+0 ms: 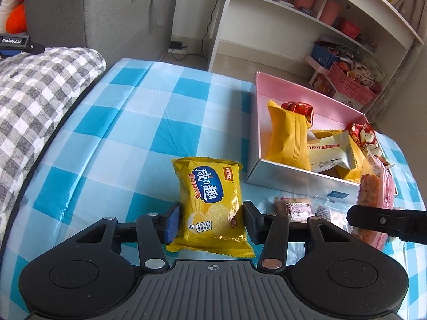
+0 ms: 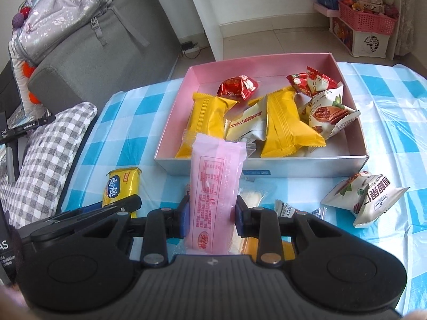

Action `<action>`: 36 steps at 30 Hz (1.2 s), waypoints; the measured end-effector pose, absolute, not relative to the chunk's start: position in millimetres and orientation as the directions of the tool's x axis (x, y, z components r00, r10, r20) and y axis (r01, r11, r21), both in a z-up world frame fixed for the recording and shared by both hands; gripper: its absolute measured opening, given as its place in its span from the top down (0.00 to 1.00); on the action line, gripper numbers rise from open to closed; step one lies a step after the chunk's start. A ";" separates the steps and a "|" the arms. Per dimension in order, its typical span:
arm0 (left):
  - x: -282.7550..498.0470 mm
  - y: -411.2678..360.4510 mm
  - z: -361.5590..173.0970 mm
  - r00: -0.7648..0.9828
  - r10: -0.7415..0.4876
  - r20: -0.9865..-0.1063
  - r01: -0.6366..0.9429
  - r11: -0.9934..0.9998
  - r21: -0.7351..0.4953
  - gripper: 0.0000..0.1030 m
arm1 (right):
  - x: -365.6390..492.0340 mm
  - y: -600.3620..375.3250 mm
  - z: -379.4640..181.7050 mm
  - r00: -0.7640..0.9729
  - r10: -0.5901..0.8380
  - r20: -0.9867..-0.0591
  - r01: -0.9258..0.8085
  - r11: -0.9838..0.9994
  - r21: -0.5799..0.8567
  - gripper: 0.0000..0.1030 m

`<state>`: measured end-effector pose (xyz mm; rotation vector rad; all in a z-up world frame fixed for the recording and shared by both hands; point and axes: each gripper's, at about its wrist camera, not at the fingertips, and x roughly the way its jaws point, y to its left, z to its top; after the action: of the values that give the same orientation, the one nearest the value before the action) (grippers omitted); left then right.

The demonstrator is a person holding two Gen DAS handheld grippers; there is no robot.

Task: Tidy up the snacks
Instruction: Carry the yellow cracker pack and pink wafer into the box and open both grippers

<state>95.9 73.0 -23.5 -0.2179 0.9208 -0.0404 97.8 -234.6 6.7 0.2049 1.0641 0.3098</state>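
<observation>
My left gripper (image 1: 210, 217) is shut on a yellow crisp packet (image 1: 210, 186), its pads pressing both sides, the packet lifted a little over the blue-checked tablecloth (image 1: 133, 122). In the right wrist view the same yellow packet (image 2: 121, 186) shows at the left. My right gripper (image 2: 212, 213) is shut on a long pink snack packet (image 2: 216, 176), held upright just in front of the pink box (image 2: 267, 165). The box (image 1: 280, 176) holds several snacks: yellow packets (image 2: 205, 117), a white one and red ones.
A white pecan bag (image 2: 368, 197) and small clear packets (image 1: 296, 208) lie on the cloth before the box. A grey sofa with a checked blanket (image 1: 40, 101) borders the table's left. A white shelf (image 1: 320, 13) and a pink basket (image 1: 349, 85) stand behind.
</observation>
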 end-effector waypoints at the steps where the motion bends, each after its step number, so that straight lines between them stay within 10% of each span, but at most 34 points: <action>1: 95.7 73.4 -20.4 0.612 -0.134 -0.780 -0.055 0.976 -0.211 0.55 | 99.0 -237.9 7.7 0.455 0.345 -0.821 -0.142 0.938 0.316 0.72; 36: 209.0 -8.0 1.1 0.683 -0.269 -0.679 0.098 0.955 -0.280 0.54 | 211.5 -318.3 -19.9 0.578 0.479 -0.660 0.100 0.762 0.640 0.71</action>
<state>209.0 -8.0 1.1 -0.2290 0.7945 -0.2076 211.5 -318.3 -19.9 0.6914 0.9444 0.2434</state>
